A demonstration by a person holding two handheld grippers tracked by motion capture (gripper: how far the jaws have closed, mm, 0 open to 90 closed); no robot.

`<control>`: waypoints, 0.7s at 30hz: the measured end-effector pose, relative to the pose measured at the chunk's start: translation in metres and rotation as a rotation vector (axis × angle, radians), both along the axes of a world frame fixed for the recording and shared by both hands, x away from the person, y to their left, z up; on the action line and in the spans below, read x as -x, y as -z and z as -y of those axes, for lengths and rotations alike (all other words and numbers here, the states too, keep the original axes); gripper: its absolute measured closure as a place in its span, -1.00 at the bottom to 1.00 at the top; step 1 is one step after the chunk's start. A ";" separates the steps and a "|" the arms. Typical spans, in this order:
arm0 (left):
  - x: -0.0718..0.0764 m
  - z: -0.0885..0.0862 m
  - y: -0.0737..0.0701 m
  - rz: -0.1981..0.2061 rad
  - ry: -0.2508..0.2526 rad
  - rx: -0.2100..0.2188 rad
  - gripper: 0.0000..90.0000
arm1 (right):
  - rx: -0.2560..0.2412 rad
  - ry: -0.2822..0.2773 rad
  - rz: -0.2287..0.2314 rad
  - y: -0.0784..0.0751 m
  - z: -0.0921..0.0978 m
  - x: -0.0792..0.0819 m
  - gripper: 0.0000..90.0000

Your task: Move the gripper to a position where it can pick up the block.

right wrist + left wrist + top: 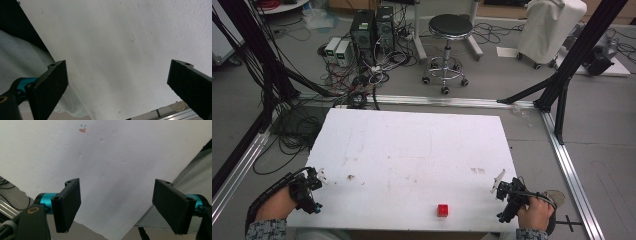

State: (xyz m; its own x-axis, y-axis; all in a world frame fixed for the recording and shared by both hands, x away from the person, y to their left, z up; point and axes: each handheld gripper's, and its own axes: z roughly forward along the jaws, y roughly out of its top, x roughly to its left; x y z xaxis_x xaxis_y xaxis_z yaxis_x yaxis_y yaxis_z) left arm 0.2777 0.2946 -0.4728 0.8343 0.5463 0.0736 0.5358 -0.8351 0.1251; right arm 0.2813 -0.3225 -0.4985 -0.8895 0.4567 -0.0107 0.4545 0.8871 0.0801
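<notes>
Here, red cube [442,210] square-on near the white table [412,150] front edge, no long axis; both claws apart, empty.

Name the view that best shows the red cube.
The high view: the red cube sits whole near the table's front edge. In both gripper views, bare white tabletop lies between the open jaws.

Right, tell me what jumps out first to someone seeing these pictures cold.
The small red cube stands alone near the front edge of the white table, right of centre. The left gripper and right gripper sit at the table's front corners, both with jaws wide open and nothing between them. Behind, a black stool stands amid tangled cables on the floor.
</notes>
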 end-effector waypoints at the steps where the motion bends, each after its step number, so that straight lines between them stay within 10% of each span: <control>1: 0.000 0.000 0.000 0.000 -0.001 0.000 -0.48 | -0.003 0.005 0.002 0.000 0.000 0.000 -0.94; 21: 0.000 0.001 0.000 -0.003 -0.003 0.005 -0.48 | 0.002 0.000 0.006 -0.004 0.000 0.000 -0.94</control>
State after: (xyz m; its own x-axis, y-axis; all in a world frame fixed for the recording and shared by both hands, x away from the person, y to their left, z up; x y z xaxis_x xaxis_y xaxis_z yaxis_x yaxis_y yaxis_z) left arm 0.2774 0.2939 -0.4733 0.8329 0.5491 0.0685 0.5385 -0.8328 0.1279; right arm 0.2814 -0.3222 -0.4948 -0.8893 0.4569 -0.0168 0.4543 0.8872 0.0809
